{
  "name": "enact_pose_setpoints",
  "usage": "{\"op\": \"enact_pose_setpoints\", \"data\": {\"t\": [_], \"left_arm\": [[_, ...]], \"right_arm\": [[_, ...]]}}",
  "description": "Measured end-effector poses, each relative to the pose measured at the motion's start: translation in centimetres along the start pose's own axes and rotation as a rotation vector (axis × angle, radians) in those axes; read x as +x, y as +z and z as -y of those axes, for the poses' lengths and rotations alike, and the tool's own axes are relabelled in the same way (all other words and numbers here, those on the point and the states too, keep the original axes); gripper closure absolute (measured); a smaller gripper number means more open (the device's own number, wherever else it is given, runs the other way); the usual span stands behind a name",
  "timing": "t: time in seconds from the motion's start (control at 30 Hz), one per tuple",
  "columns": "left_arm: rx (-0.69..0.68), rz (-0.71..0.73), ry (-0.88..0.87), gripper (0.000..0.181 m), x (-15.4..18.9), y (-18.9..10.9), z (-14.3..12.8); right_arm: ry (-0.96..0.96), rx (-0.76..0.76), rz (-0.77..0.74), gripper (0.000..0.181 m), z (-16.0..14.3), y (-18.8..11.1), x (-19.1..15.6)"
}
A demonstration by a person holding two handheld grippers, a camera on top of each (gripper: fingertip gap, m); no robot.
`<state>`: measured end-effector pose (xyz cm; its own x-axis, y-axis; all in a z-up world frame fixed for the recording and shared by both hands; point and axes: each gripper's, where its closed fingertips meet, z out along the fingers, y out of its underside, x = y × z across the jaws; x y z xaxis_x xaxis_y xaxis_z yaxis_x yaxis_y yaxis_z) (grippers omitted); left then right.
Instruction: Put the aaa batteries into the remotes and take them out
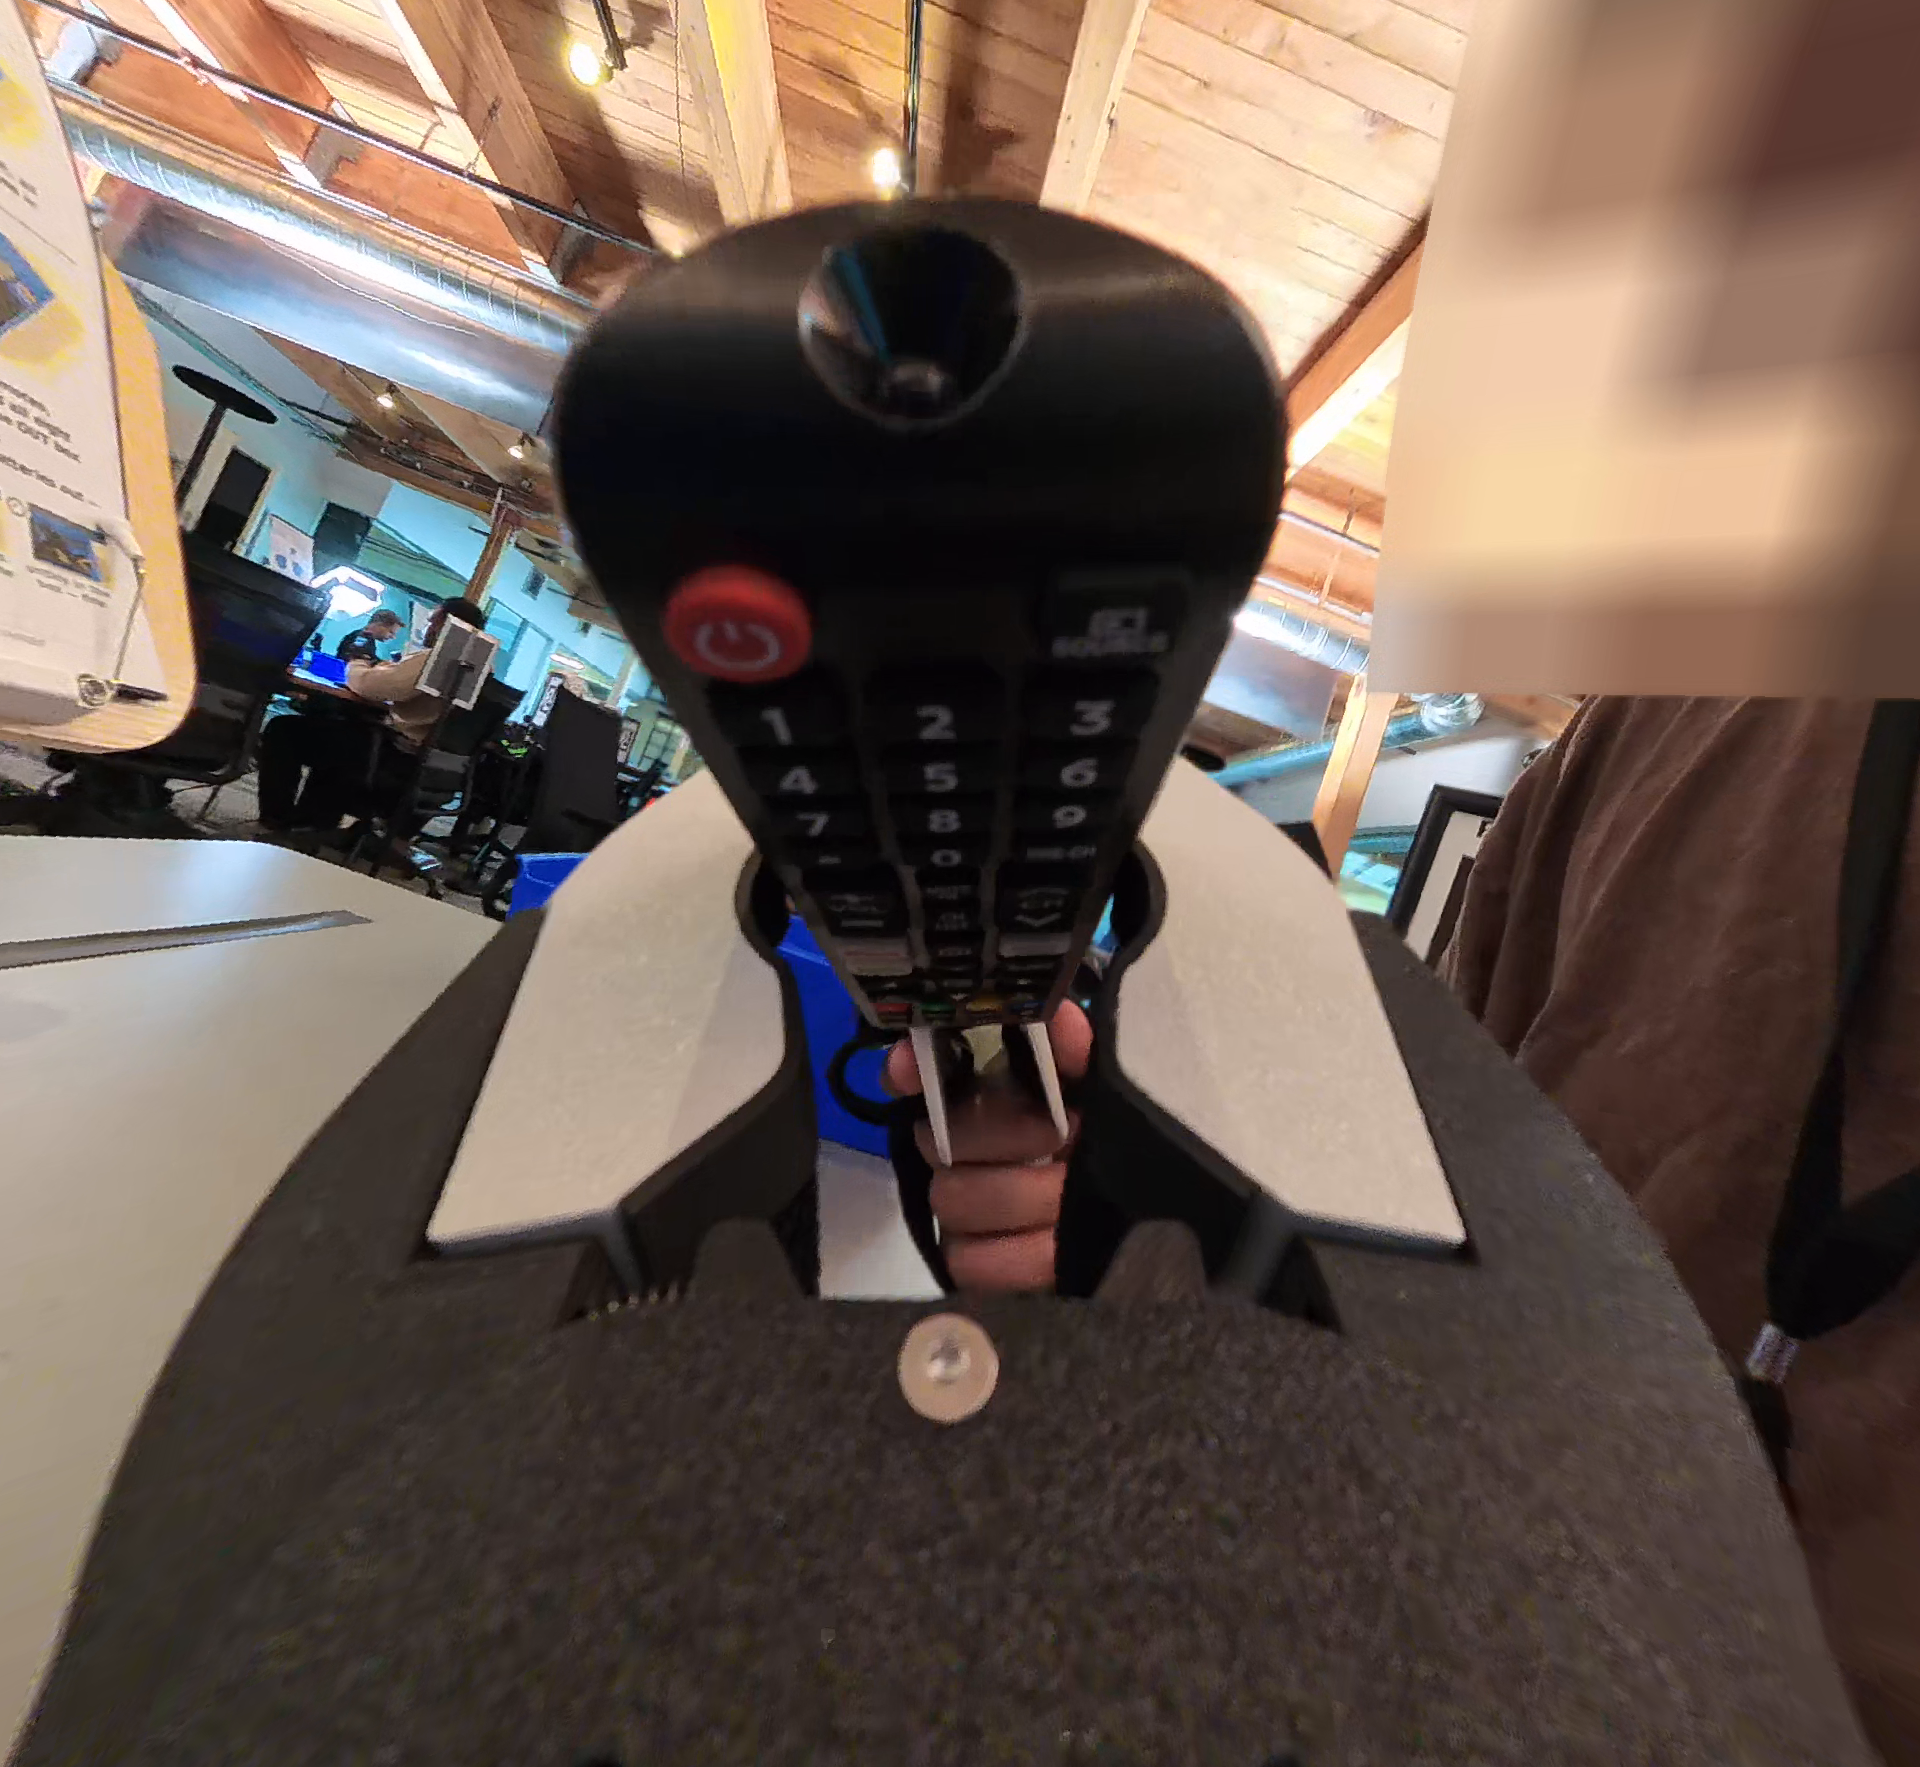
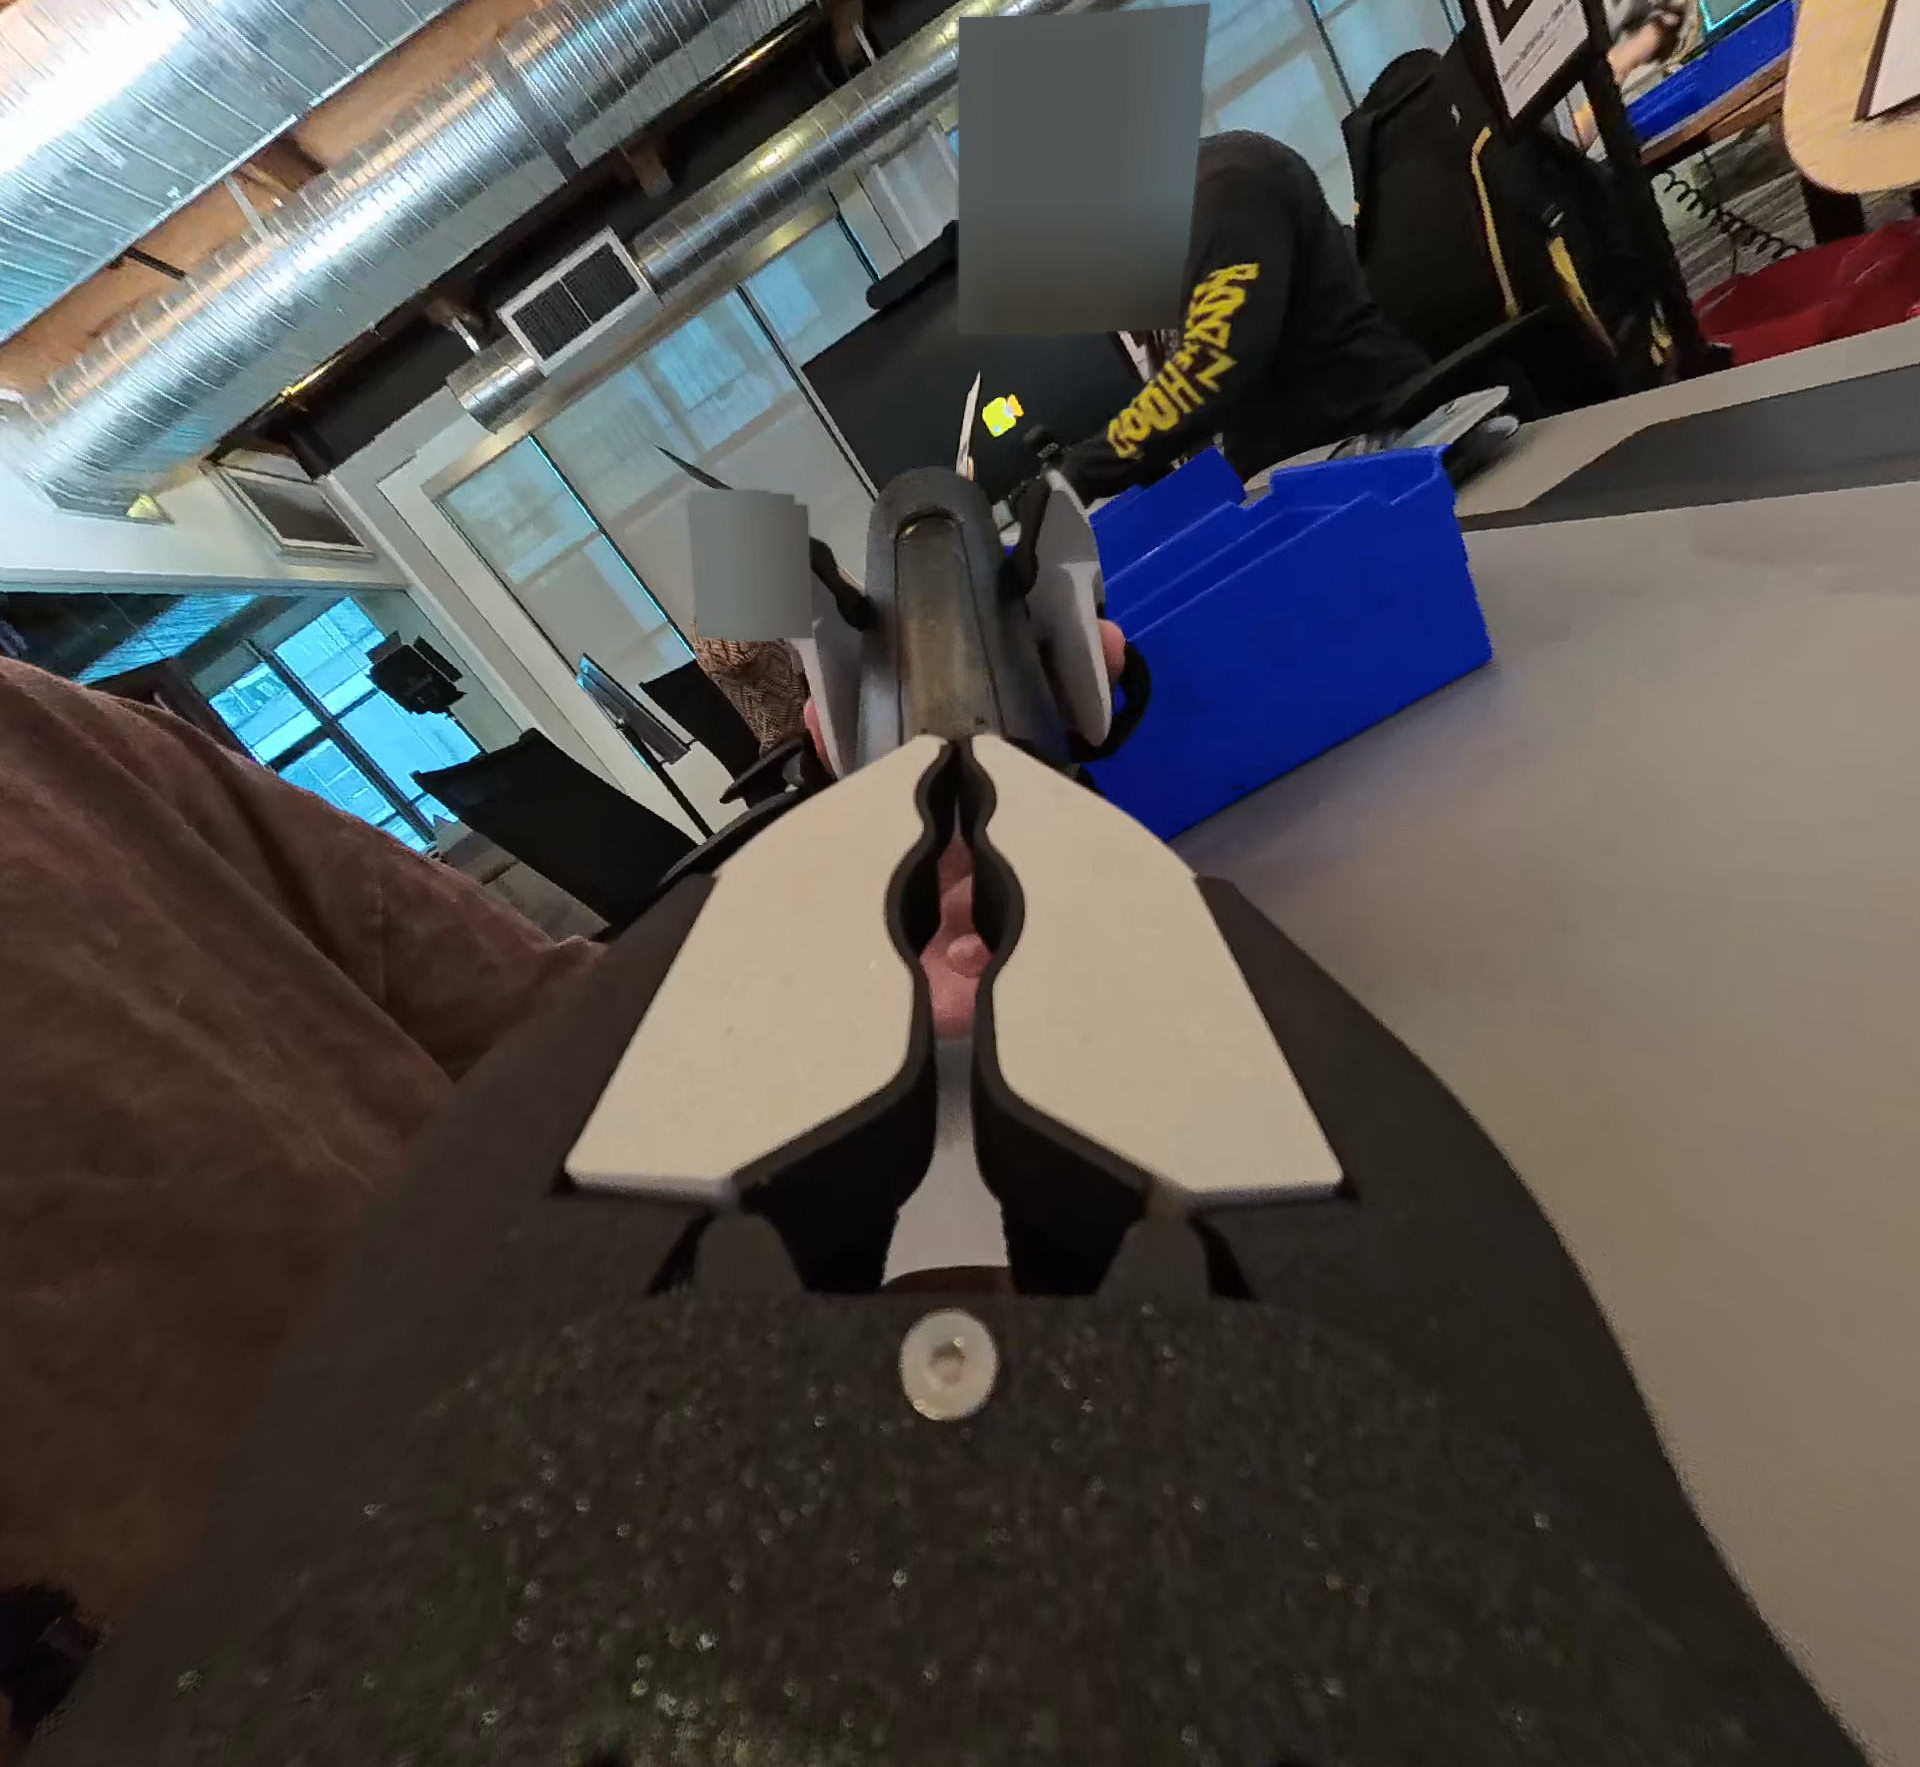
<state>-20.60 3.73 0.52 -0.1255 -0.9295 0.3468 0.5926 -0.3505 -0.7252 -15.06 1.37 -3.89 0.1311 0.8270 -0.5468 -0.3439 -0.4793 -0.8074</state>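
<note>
Overhead ran timber beams; my left gripper [image 1: 951, 896] clamped a black remote [image 1: 920, 574] upright, while my right gripper [image 2: 956, 767] was closed near a blue bin [image 2: 1299, 637], its hold unclear.

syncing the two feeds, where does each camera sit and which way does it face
Left wrist view: on the left gripper, tilted up toward the wooden ceiling; jaws clamp a black remote with a red power button, buttons to camera; a brown sleeve shows at right.
Right wrist view: on the right gripper, facing across the grey table; jaws nearly closed, tips at the remote's back; the sleeve shows at left.
Shared: the remote, the blue plastic bin, each other's gripper.
</note>
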Motion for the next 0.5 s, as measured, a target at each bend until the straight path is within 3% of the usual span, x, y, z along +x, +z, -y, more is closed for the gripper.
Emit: {"op": "enact_pose_setpoints", "data": {"t": [0.27, 0.5], "left_arm": [[0.017, -0.026, -0.026, 0.120, 0.47, 0.14, -0.33], [-0.021, -0.017, 0.015, 0.120, 0.52, 0.31, -0.55]], "right_arm": [[-0.018, 0.030, 0.016, 0.181, 0.66, -0.21, -0.69], [-0.020, -0.031, -0.003, 0.181, 0.33, -0.44, -0.34]]}}
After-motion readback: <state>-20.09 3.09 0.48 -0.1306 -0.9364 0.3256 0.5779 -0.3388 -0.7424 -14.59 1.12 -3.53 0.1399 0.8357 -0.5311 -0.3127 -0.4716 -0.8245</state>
